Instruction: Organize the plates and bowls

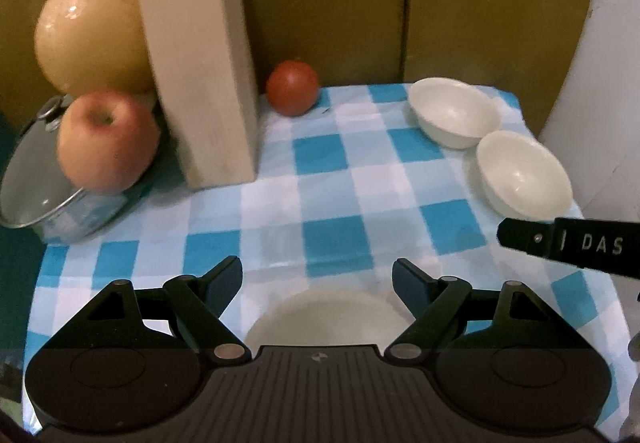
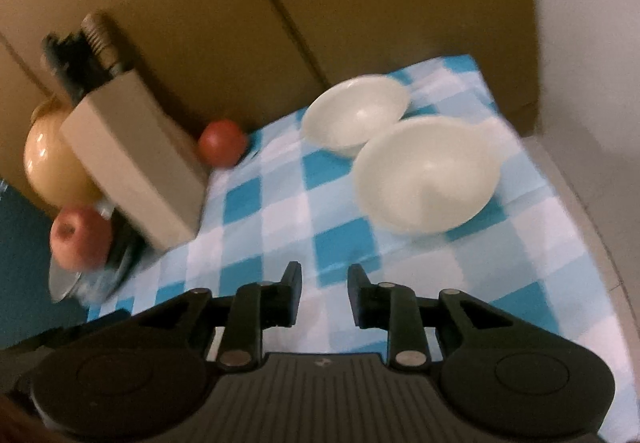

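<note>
Fingers (image 1: 224, 283) spread over plate (image 1: 320, 317); bowls (image 1: 454, 111) hold nothing.

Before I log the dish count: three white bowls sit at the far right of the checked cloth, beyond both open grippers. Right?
Not quite: two white bowls, the far bowl and the near bowl, sit there side by side, as the right wrist view shows. The rest holds.

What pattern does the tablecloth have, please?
Blue and white checks; the tablecloth shows best in the left wrist view.

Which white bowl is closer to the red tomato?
The far bowl, by the brown wall. The near bowl sits further from the tomato, closer to the right claw.
</note>
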`<state>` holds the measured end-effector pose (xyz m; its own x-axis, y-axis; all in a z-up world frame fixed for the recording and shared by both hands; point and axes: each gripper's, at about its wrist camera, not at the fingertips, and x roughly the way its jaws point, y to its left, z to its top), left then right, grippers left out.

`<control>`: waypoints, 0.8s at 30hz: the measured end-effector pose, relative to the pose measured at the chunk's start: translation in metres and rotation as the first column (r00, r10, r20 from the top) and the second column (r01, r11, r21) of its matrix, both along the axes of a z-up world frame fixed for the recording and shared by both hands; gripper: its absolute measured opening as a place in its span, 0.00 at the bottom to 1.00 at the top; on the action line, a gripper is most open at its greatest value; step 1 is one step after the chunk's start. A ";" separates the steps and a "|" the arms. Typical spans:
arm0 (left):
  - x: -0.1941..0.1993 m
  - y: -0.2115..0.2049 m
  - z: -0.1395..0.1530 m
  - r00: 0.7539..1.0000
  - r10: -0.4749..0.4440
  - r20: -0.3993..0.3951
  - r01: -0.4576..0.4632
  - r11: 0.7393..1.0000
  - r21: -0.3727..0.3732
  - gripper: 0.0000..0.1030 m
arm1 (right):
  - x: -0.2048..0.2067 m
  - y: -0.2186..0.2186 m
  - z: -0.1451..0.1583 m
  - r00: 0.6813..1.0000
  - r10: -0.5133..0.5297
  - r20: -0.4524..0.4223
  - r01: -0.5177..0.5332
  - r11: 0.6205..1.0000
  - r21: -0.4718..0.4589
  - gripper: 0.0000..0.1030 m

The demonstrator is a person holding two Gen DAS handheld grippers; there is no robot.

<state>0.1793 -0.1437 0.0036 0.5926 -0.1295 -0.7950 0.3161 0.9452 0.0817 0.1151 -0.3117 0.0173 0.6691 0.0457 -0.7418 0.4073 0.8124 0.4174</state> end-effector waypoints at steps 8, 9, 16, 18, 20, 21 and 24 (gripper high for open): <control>0.019 -0.034 -0.007 0.999 -0.028 -0.022 0.028 1.000 -0.011 0.84 | 0.004 -0.036 0.000 0.994 -0.106 0.005 0.106 0.993 -0.050 0.25; 0.021 -0.037 -0.007 0.999 -0.029 -0.025 0.028 0.999 -0.019 0.84 | 0.005 -0.039 0.000 0.994 -0.111 0.005 0.111 0.992 -0.051 0.25; 0.034 -0.064 -0.013 0.997 -0.052 -0.049 0.050 0.998 -0.038 0.84 | 0.003 -0.056 -0.003 0.990 -0.142 0.004 0.142 0.989 -0.051 0.25; 0.036 -0.071 -0.013 0.997 -0.059 -0.053 0.057 0.997 -0.045 0.84 | 0.004 -0.059 -0.005 0.988 -0.153 0.000 0.153 0.987 -0.049 0.25; 0.037 -0.079 -0.013 0.996 -0.065 -0.057 0.062 0.997 -0.056 0.84 | 0.004 -0.065 -0.007 0.987 -0.163 -0.002 0.163 0.986 -0.045 0.25; 0.038 -0.083 -0.012 0.996 -0.070 -0.056 0.067 0.996 -0.057 0.84 | 0.003 -0.067 -0.007 0.986 -0.169 -0.002 0.168 0.985 -0.044 0.25; 0.039 -0.093 -0.010 0.996 -0.080 -0.051 0.077 0.995 -0.057 0.84 | 0.002 -0.074 -0.010 0.983 -0.185 -0.003 0.185 0.982 -0.041 0.26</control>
<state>0.2185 -0.2372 -0.0068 0.5358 -0.2179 -0.8158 0.3917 0.9200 0.0116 0.1169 -0.3858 0.0077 0.6583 -0.1084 -0.7449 0.5548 0.7387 0.3828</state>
